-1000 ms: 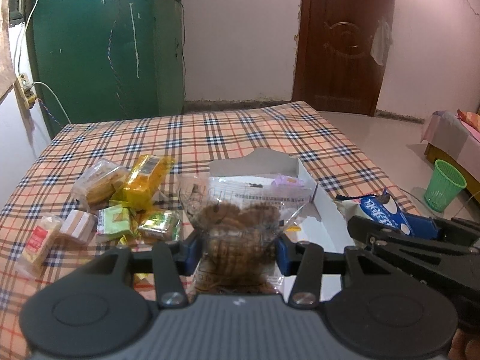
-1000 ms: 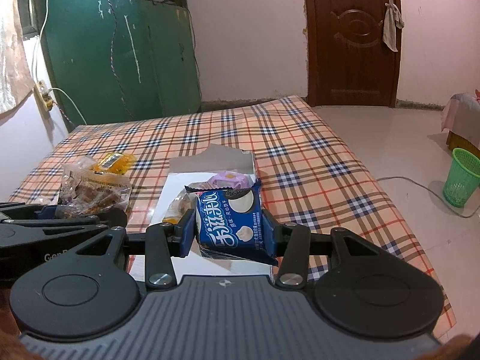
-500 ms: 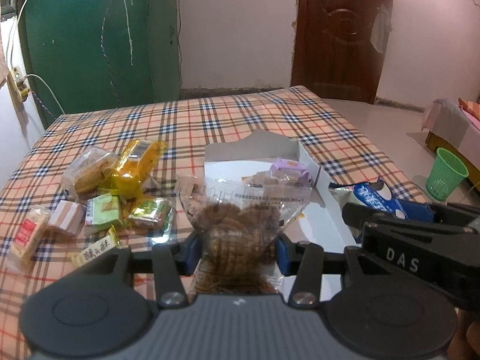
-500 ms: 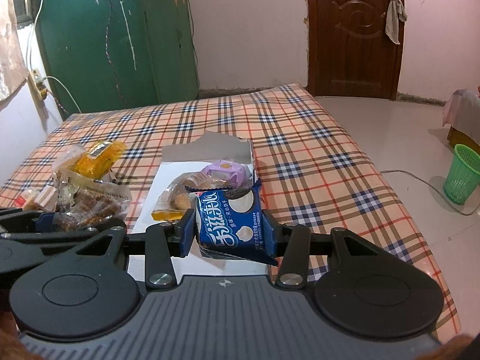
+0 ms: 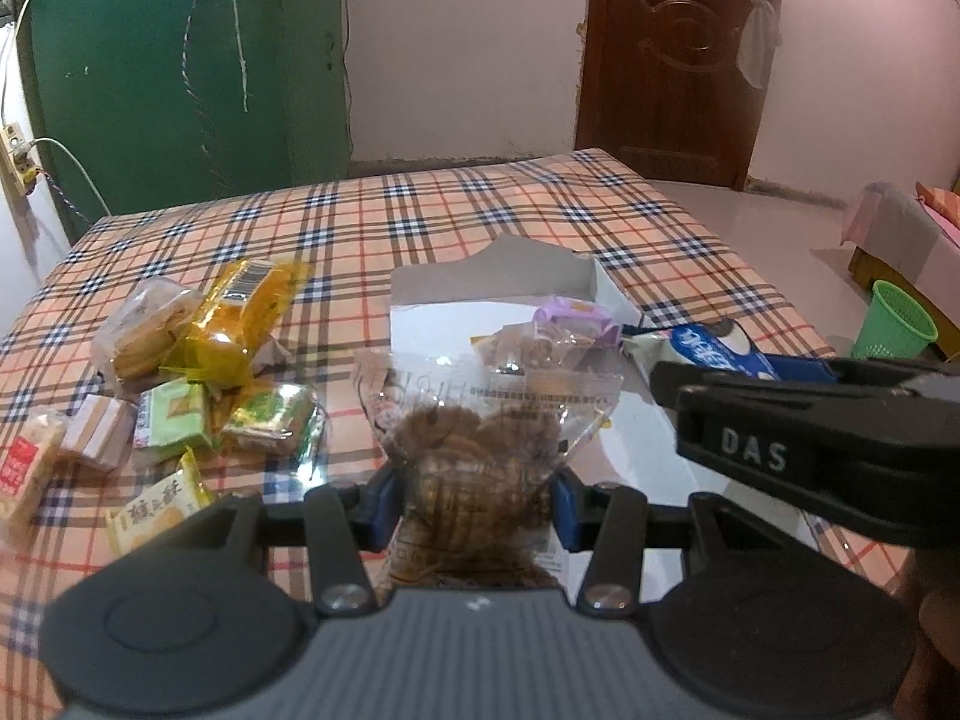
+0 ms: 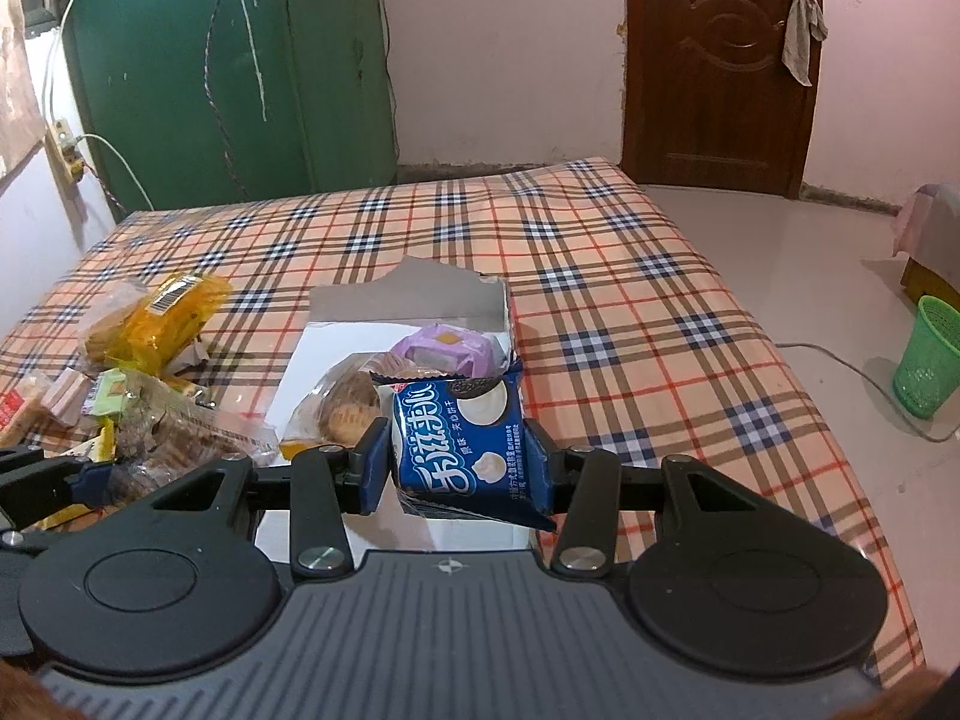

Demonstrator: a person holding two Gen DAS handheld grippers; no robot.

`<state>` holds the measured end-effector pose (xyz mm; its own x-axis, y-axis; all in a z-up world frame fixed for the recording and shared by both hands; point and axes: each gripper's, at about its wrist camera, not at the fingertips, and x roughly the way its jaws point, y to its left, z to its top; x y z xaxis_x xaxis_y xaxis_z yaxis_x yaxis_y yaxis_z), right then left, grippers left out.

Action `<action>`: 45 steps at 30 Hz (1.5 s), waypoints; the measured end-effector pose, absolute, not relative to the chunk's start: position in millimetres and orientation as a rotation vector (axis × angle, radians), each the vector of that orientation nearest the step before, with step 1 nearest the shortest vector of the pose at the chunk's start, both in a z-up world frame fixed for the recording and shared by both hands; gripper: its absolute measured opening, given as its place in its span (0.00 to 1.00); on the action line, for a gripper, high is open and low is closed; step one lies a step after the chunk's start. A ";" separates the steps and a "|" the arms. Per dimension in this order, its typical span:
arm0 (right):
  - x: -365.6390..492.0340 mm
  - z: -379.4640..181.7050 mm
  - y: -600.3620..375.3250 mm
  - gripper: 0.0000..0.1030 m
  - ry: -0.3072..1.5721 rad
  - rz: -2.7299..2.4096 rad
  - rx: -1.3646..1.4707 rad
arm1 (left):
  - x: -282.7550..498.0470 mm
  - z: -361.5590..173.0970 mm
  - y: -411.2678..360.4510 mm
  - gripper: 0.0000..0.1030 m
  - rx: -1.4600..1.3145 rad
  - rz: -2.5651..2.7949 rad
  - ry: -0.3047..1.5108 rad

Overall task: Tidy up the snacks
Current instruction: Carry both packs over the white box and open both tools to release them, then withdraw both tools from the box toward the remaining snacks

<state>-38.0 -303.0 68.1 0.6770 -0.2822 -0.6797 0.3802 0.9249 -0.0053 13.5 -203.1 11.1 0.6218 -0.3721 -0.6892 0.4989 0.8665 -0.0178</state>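
Note:
My left gripper [image 5: 474, 498] is shut on a clear bag of brown cookies [image 5: 474, 450], held over the near part of a shallow white box [image 5: 456, 324]. My right gripper [image 6: 457, 459] is shut on a blue cookie packet [image 6: 459, 438], just above the same white box [image 6: 336, 348]. Inside the box lie a purple-wrapped cake [image 6: 447, 348] and a clear-wrapped round pastry [image 6: 348, 408]. In the left wrist view the right gripper's black finger with the blue packet [image 5: 714, 351] crosses in from the right.
Left of the box a heap of loose snacks lies on the checked cloth: a yellow bag [image 5: 240, 318], a clear cracker pack [image 5: 144, 330], green packets [image 5: 174, 414] and small wafer packs [image 5: 30, 468]. The table edge drops off at the right; a green basket [image 6: 924, 360] stands on the floor.
Both grippers have come lower and closer to the white box, each still gripping its packet. The box and the snack heap now look larger in both views.

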 end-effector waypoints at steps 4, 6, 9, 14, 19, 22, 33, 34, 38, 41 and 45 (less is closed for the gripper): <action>-28.4 64.7 -306.2 0.55 0.742 -0.372 0.131 | 17.2 8.6 -208.3 0.46 0.182 -0.514 0.750; -23.8 63.7 -308.6 0.55 0.741 -0.380 0.122 | 18.3 7.9 -210.8 0.46 0.183 -0.521 0.751; -17.8 63.3 -313.4 0.55 0.739 -0.389 0.117 | 18.4 6.5 -214.7 0.46 0.182 -0.537 0.755; -14.0 65.3 -316.9 0.65 0.729 -0.400 0.102 | 17.7 1.2 -219.1 0.54 0.169 -0.630 0.788; -19.8 71.4 -313.0 0.66 0.712 -0.397 0.089 | 12.8 6.6 -213.4 0.63 0.164 -0.620 0.755; -24.7 77.1 -309.5 0.69 0.698 -0.397 0.091 | 14.9 12.8 -203.5 0.65 0.146 -0.580 0.750; -33.0 94.6 -279.7 0.95 0.663 -0.367 0.074 | 12.8 31.6 -153.6 0.71 0.132 -0.458 0.698; -32.4 95.1 -276.1 0.97 0.662 -0.363 0.070 | 12.9 32.8 -148.7 0.72 0.130 -0.447 0.695; -29.4 95.3 -260.9 1.00 0.663 -0.350 0.067 | 12.5 38.1 -129.6 0.72 0.122 -0.417 0.685; -26.0 93.6 -249.5 1.00 0.672 -0.340 0.064 | 13.2 40.9 -114.5 0.72 0.112 -0.394 0.679; -21.3 89.8 -233.1 1.00 0.684 -0.329 0.078 | 15.4 42.4 -94.0 0.72 0.105 -0.365 0.680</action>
<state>-21.3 -233.1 89.8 0.7254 -0.2724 -0.6321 0.3230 0.9457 -0.0368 15.4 -94.0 42.4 0.7168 -0.2952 -0.6318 0.3629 0.9315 -0.0236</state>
